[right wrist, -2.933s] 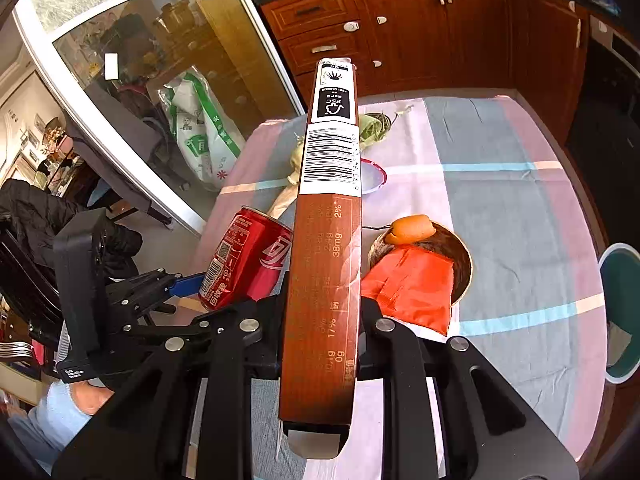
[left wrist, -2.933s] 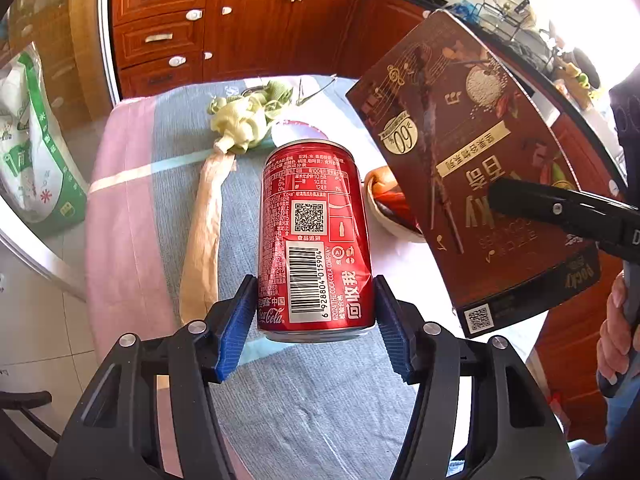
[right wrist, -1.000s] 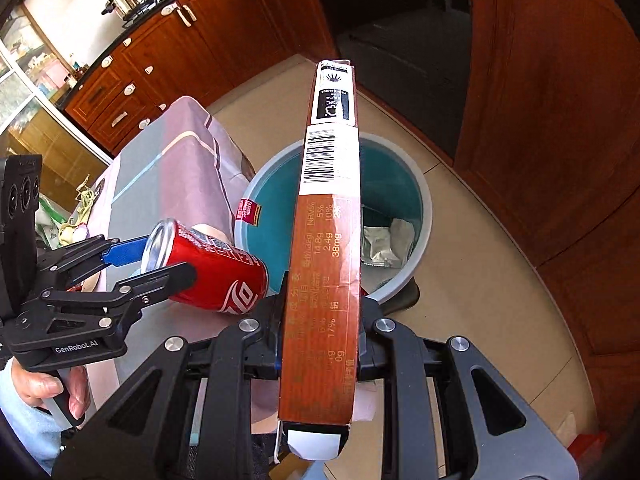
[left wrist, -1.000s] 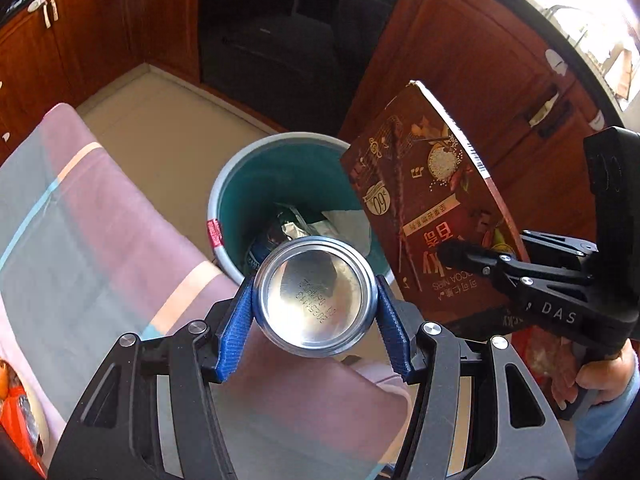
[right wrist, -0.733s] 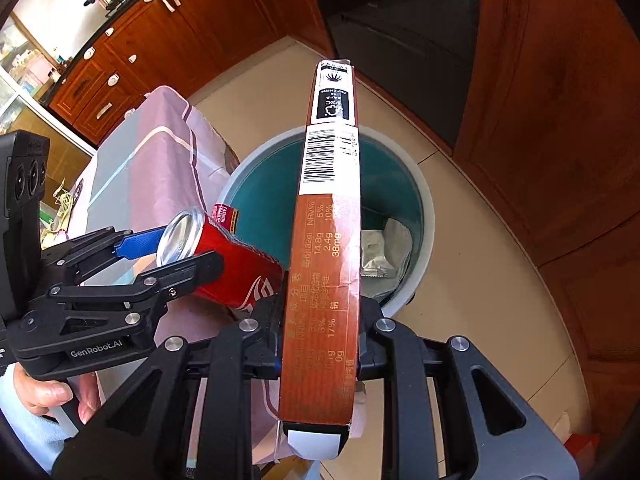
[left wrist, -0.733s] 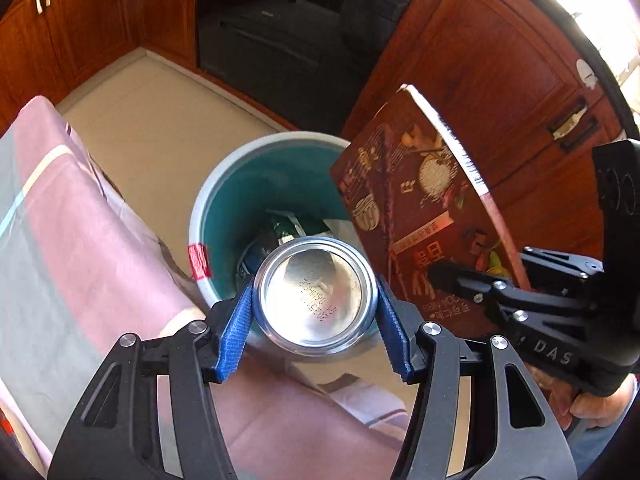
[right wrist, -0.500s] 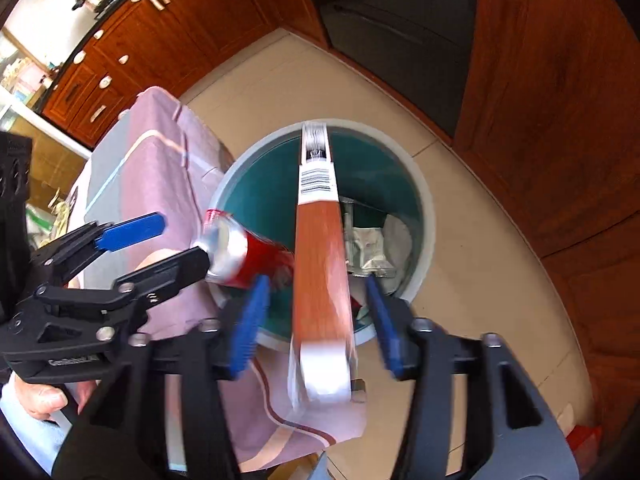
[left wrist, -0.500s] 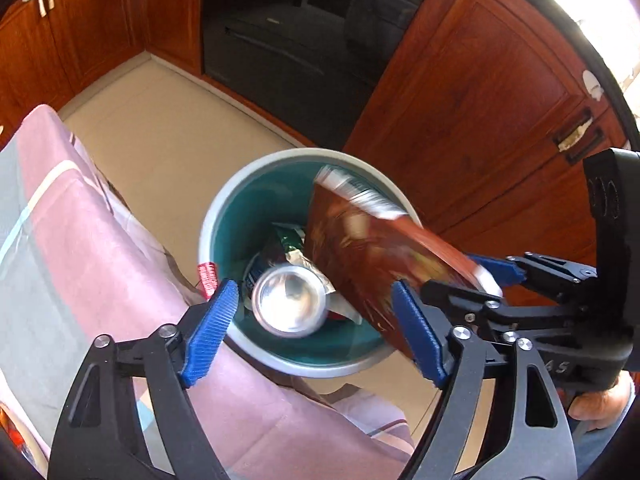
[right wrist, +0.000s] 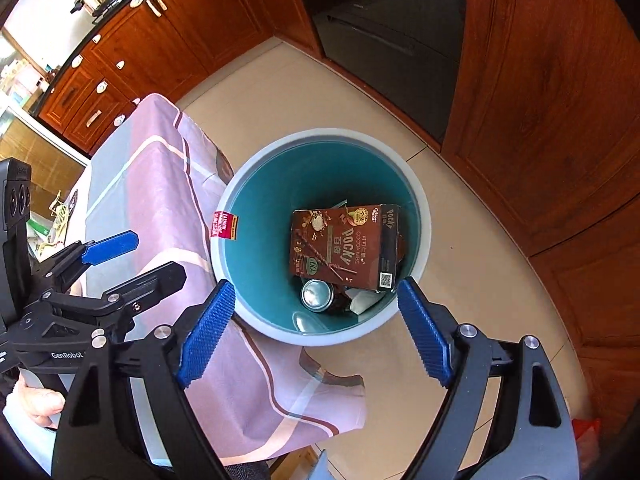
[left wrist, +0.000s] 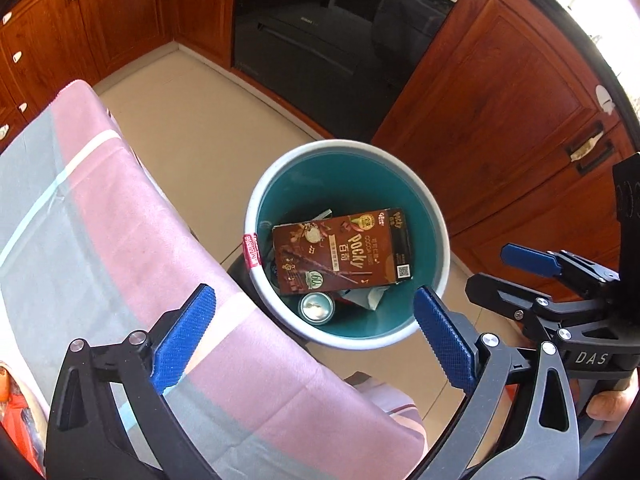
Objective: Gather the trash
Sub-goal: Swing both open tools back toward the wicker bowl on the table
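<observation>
Where bin (left wrist: 442,240) gapes: one box (left wrist: 340,254), one can (left wrist: 317,307).

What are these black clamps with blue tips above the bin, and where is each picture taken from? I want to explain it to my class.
They are hand-held grabbers, one per hand, each with a camera looking along its fingers. One picture is from the left gripper, the other from the right gripper. Both hang open and empty; their jaws have just been opening. Below stands a round teal waste bin beside a table under a pink and grey cloth. Inside lie a brown Pocky snack box and a drink can, silver end up.
</observation>
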A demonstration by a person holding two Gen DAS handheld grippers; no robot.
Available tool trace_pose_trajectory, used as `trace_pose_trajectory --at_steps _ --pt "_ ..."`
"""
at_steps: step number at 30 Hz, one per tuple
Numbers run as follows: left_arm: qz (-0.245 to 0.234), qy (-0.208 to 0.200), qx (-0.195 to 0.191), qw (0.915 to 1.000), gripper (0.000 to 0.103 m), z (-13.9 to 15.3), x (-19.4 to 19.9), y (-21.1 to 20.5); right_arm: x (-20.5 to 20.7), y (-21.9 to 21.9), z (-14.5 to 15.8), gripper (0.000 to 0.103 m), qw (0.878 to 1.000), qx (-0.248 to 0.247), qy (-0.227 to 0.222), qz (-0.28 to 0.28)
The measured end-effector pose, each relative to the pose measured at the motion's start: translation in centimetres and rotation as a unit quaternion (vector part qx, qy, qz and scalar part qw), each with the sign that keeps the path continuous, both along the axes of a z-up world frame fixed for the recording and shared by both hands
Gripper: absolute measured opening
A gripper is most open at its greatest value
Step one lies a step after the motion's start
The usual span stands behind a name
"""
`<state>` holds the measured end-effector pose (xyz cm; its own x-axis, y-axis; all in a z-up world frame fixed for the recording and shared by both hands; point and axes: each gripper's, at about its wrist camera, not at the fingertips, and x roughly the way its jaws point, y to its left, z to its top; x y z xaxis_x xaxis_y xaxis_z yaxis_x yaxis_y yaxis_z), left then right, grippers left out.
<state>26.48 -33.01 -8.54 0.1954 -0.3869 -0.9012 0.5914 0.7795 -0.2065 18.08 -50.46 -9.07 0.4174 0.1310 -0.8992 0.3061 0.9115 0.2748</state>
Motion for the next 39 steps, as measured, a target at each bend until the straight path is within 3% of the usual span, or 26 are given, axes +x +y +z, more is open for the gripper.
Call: trace_pose_trajectory --at_steps 7,9,18,29,39 --pt "0.006 -0.022 -0.012 0.9997 0.099 2.3 -1.3 2.0 -1.1 1.7 2.3 0.081 1.000 -0.004 -0.013 0.006" --pt "0.011 -0.025 -0.014 0.9995 0.099 2.9 -1.8 3.0 -1.4 2.4 3.0 0.086 1.000 -0.009 -0.019 0.010" --pt "0.041 -0.045 -0.014 0.9981 0.099 5.2 -3.9 10.2 -2.1 7.9 6.1 0.086 0.998 -0.024 -0.041 0.046" --pt "0.100 -0.064 -0.028 0.9925 0.099 6.7 -5.7 21.3 -1.7 18.2 8.3 0.086 0.990 -0.037 -0.047 0.130" --pt "0.150 -0.070 -0.029 0.9858 0.099 5.6 -6.9 31.9 -0.2 28.0 8.7 0.086 0.977 -0.041 -0.042 0.206"
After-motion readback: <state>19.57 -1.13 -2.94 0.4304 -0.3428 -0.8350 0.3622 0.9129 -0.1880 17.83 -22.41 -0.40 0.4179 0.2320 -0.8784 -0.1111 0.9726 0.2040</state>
